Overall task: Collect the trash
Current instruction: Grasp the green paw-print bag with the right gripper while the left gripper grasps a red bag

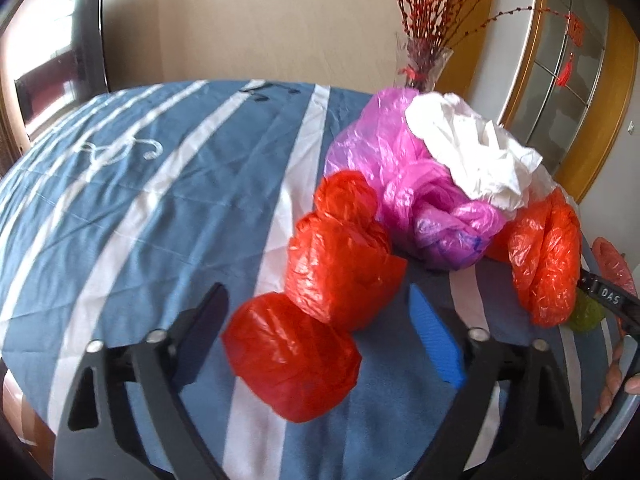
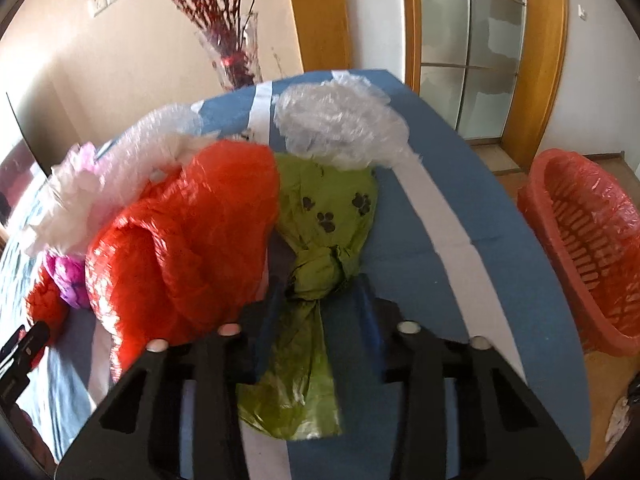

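Right wrist view: green bag point(image 2: 316, 248) at centre on the bed point(image 2: 460, 216), its knot between narrowed jaws, contact unclear; left jaws wide around a red bag point(image 1: 292, 356), not touching; light, crinkly, slippery film; knots look the best hold.

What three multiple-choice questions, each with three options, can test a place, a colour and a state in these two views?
1. Where does the red basket stand?
A. on the floor beside the table
B. on the striped tablecloth
C. under the vase

2. What colour is the bag with paw prints?
A. pink
B. green
C. white

3. What lies between the fingers of the right gripper?
A. nothing
B. a white bag
C. the knotted neck of the paw-print bag

Answers: 1 A, the right wrist view shows it on the floor, below the table edge. 2 B, black paws show on green plastic. 3 C, the knot sits between the two narrowed fingers.
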`<state>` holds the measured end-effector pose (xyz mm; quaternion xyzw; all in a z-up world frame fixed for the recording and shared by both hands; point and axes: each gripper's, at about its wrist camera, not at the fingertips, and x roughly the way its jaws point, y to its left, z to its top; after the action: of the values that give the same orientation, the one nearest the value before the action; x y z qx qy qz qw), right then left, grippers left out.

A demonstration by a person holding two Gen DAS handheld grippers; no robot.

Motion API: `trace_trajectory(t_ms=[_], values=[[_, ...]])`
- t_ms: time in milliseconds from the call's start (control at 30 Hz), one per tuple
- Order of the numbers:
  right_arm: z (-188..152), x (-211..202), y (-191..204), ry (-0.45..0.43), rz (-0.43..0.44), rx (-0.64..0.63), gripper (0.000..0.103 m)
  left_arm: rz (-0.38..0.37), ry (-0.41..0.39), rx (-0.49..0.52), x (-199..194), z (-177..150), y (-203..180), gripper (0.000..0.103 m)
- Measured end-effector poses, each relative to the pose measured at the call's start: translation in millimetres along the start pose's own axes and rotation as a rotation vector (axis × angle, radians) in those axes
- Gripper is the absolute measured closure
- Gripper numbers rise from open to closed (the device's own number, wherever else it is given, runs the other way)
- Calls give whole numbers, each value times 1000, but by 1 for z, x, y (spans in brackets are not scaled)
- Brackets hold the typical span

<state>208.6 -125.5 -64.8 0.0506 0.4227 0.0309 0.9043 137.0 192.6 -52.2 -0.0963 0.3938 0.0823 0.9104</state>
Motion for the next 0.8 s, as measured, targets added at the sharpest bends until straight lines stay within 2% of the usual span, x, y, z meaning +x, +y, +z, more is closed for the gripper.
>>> trace_trajectory(t_ms=[33, 67, 100, 133, 200, 300, 567, 800], values=[[-1, 2, 0, 1, 0, 0, 72, -6, 8, -4, 2, -1, 0, 27], [-1, 2, 0, -3, 3, 3, 84, -15, 16, -10, 4, -1, 1, 32], [-1, 2, -1, -1, 8, 5, 91, -27, 23, -19, 6, -1, 2, 38], [-1, 1, -2, 3, 13, 12, 91, -45, 27, -29, 7, -1, 4, 41], [-3, -2, -6, 0, 28, 28, 94, -62, 19, -34, 5, 0, 5, 56], [-7, -12, -9, -13, 46, 34, 94, -70, 8, -38, 1, 0, 6, 64], [-20, -47, -15, -47, 94, 44, 95, -86, -56, -31, -27, -1, 3, 66], [-28, -82, -28, -106, 118, 53, 95, -147, -116, 12, -62, 2, -20, 66]])
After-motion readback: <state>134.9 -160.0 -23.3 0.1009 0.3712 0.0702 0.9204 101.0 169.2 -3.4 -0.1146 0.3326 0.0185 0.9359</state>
